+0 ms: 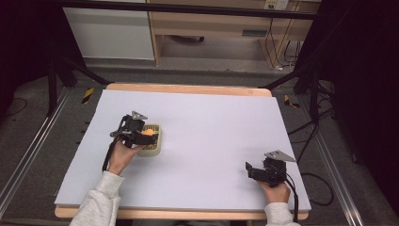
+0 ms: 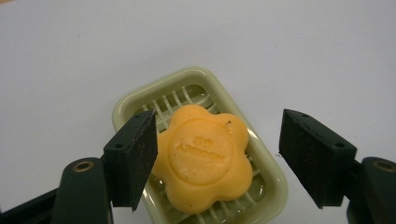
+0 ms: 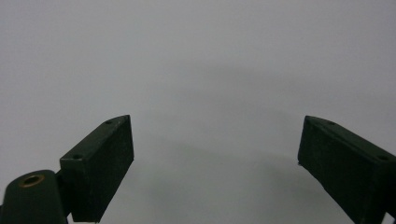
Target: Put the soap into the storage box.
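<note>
A: From the high view, a pale lavender sheet (image 1: 202, 141) covers the wooden table. The left gripper (image 1: 141, 134) hangs over the pale green plastic soap dish (image 1: 155, 146); the right gripper (image 1: 256, 170) rests apart, near the front edge.

B: In the left gripper view, the orange flower-shaped soap bar (image 2: 204, 157) lies in that dish between parted jaws; one pad looks to touch a petal, the other stands clear.

A: Likely stiff but slippery; pinch across opposite petals.

B: In the right gripper view, the jaws are spread over bare sheet.
</note>
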The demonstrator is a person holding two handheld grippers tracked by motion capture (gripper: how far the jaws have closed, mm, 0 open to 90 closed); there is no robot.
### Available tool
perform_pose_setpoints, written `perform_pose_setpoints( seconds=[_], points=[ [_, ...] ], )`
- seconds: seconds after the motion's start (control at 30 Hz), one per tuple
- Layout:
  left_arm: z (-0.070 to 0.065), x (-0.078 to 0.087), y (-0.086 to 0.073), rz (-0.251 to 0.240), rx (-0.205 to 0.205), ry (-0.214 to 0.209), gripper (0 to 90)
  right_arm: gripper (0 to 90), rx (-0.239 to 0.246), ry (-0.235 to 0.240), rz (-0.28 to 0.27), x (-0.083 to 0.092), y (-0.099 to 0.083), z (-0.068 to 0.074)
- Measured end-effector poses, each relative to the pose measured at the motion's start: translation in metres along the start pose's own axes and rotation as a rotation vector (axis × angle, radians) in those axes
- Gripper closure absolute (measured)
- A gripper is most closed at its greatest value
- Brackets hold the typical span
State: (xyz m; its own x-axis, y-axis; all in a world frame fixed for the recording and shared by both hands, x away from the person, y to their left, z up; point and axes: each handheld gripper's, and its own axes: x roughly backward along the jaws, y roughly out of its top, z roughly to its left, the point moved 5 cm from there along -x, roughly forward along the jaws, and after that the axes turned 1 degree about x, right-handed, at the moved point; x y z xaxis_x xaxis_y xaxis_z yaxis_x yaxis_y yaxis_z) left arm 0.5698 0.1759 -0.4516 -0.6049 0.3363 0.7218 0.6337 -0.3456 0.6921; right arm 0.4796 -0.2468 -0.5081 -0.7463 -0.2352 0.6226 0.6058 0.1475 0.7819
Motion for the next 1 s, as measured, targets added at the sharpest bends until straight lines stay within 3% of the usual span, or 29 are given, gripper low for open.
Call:
perform_pose_setpoints(
  seconds=[0.17,0.67,1.0],
  points=[
    [-0.008,0.008,-0.005,-0.043,-0.022,0.0,29.4,11.0,0.004,0.0,-0.005,0.001,0.0,-0.001],
    [-0.007,0.03,-0.024,-0.175,0.0,0.022,30.8,11.0,0.0,-0.002,-0.003,0.003,-0.001,-0.001],
    [-0.002,0.04,-0.054,-0.155,0.012,0.051,29.5,11.0,0.009,-0.007,-0.007,0.005,-0.002,-0.001]
  ],
)
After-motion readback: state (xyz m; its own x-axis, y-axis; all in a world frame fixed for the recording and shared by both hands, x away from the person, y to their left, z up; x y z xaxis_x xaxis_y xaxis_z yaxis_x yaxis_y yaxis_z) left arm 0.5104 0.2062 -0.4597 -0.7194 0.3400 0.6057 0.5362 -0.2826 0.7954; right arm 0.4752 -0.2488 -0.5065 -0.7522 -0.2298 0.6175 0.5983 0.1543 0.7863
